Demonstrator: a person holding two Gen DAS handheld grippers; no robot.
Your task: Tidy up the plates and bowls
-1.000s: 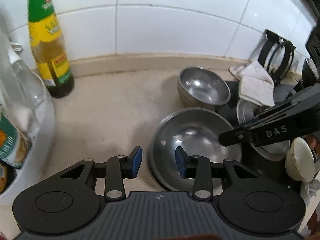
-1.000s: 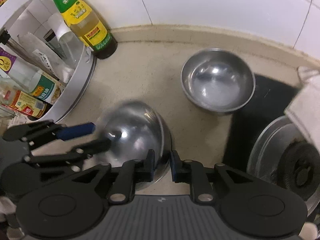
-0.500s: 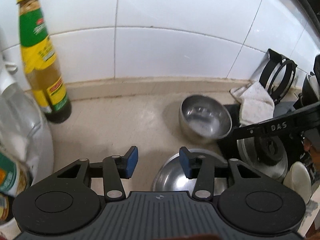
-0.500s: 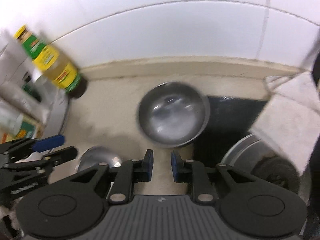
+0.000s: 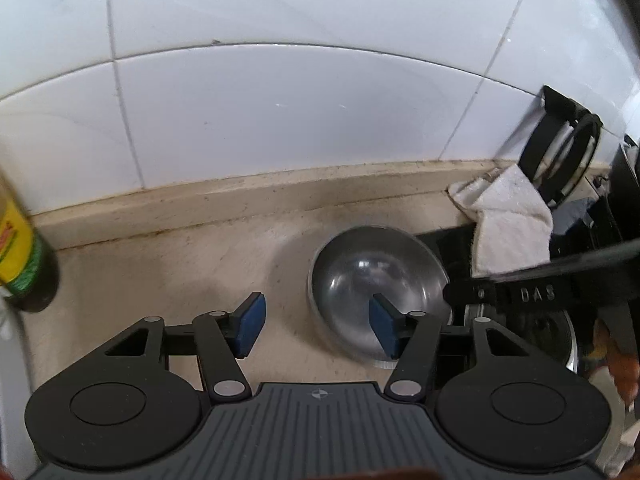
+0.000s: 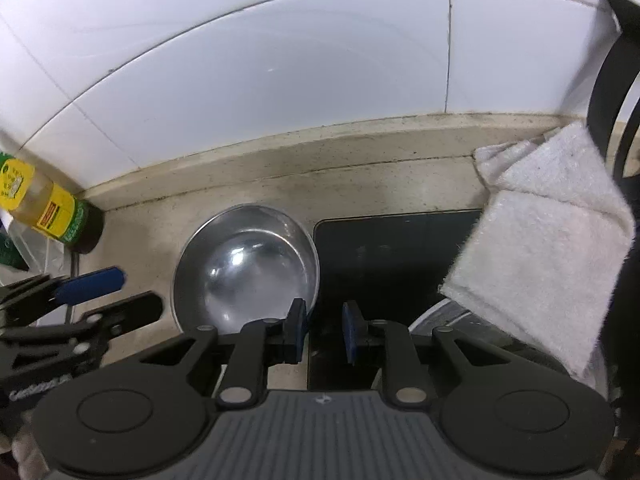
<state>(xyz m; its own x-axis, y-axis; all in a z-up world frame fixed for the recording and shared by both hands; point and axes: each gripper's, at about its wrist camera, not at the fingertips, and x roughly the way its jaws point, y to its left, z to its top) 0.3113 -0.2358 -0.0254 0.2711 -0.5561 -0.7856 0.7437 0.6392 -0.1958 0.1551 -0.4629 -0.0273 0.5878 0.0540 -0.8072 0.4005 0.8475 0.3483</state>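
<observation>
Both grippers close in on the steel bowl [image 5: 378, 276] by the tiled wall.

The left gripper [image 5: 316, 322] has just been spreading its jaws; they stand open and empty, the bowl's near-left rim lying ahead between the pads. The right gripper [image 6: 323, 330] is nearly pressed together, holding nothing, with the bowl's right rim just beside its left pad. The round bowl has no long axis. It sits upright on the beige counter [image 5: 168, 264], seemingly touching the dark hob [image 6: 392, 252]; a white cloth [image 6: 548, 256] drapes nearby.
</observation>
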